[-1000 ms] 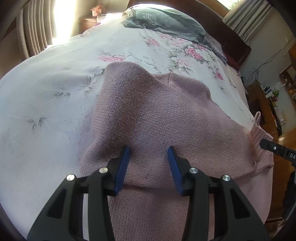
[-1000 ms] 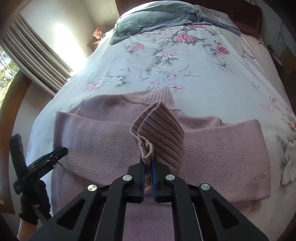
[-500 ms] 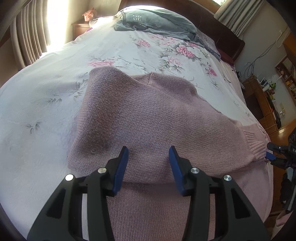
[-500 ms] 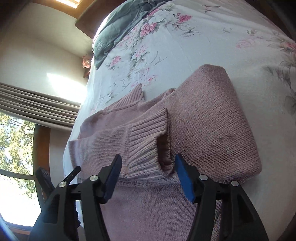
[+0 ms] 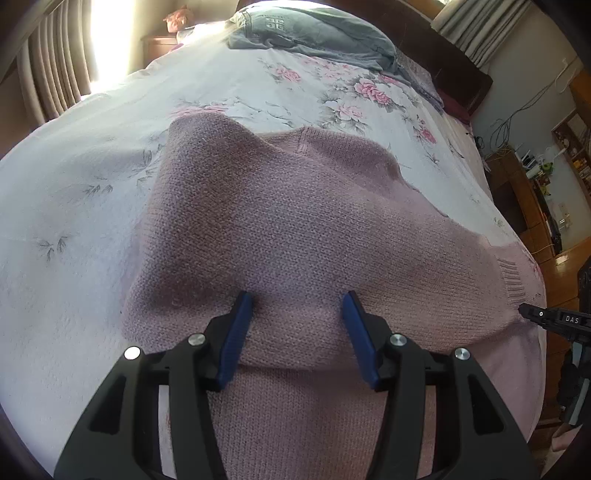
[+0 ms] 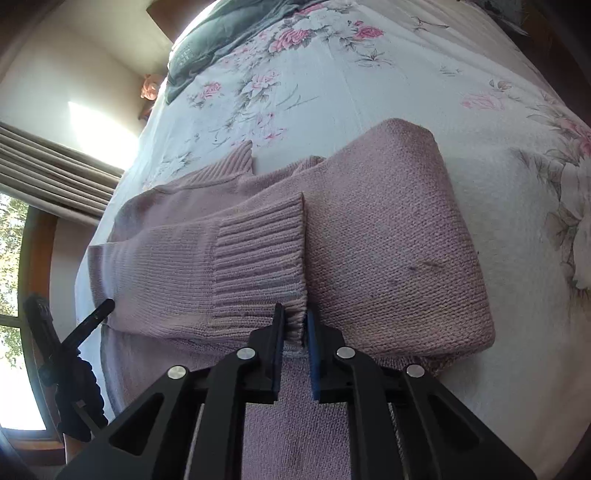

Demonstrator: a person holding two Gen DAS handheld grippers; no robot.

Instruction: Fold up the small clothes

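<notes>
— Two sleeves folded across the pink sweater (image 5: 295, 229) on the floral bedspread (image 5: 92, 177)?
— Yes. My right gripper (image 6: 294, 325) pinches the ribbed cuff (image 6: 258, 258); I'd tug it flat. Left gripper (image 5: 297, 314) gapes, empty, over the sweater's near fold.

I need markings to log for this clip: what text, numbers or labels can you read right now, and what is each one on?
"DAS" in white letters, on the right gripper seen at the edge of the left wrist view; it may run on past the frame.
A pale block print on the grey garment at the head of the bed: too blurred to read.
No text on the pink sweater or the left gripper.
</notes>
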